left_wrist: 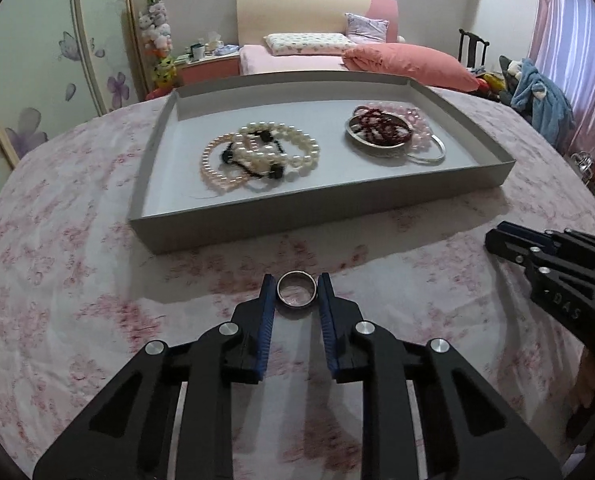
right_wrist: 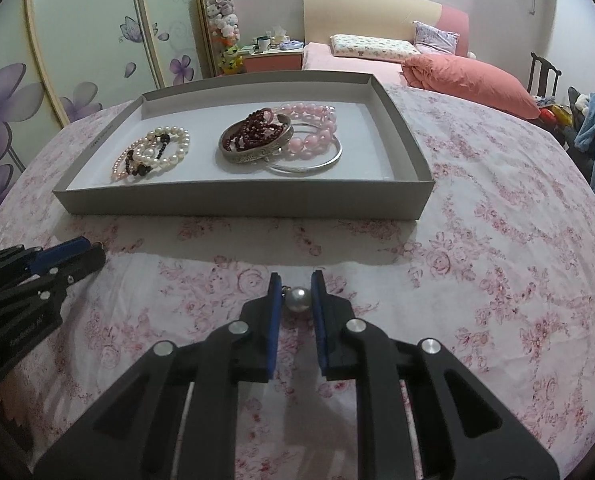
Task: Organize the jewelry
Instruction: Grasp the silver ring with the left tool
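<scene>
The left gripper (left_wrist: pixel 296 288) has its two blue pads closed against one metal ring (left_wrist: pixel 296 289) lying on the floral cloth (left_wrist: pixel 77 280); the right gripper (right_wrist: pixel 296 294) brackets one pearl piece (right_wrist: pixel 297 299), though contact there is unclear. Beyond, one grey tray (left_wrist: pixel 297 220) holds two clusters: pearl strands (left_wrist: pixel 257 152) left, bangles with red and pink beads (left_wrist: pixel 389 132) right.

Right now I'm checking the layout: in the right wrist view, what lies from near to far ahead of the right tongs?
Silver-grey pearl bead between the right tongs → grey cardboard tray's front wall → engraved silver bangle → pink bed.
</scene>
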A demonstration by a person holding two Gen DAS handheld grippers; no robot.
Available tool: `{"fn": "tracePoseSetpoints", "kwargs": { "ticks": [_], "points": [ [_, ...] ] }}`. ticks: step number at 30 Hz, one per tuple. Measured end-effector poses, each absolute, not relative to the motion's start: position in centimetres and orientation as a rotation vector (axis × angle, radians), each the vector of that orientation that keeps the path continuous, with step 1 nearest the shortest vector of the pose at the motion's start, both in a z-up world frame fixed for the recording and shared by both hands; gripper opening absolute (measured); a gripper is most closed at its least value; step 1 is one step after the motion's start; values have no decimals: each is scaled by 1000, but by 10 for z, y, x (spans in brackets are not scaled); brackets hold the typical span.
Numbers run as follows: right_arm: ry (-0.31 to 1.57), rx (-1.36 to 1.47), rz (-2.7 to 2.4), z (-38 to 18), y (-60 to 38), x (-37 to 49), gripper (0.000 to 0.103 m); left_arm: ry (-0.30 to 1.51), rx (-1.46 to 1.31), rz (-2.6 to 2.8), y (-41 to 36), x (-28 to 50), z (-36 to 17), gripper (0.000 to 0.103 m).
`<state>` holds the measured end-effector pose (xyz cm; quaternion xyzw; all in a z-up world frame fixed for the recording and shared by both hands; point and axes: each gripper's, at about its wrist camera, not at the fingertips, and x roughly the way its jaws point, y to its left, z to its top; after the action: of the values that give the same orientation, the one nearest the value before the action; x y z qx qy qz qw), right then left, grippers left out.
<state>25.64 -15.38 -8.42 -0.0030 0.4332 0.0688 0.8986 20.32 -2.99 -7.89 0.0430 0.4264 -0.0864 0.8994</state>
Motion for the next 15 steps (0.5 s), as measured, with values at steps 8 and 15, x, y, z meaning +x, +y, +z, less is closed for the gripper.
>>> {"fn": "tracePoseSetpoints", "kwargs": {
  "ticks": [8, 15],
  "points": [
    [895, -59, 222, -85, -126, 247, 16, 886, 76, -143, 3, 194, -77, 23],
    [896, -48, 227, -85, -125, 246, 16, 890, 88, -169, -6, 195, -78, 44]
  ]
}}
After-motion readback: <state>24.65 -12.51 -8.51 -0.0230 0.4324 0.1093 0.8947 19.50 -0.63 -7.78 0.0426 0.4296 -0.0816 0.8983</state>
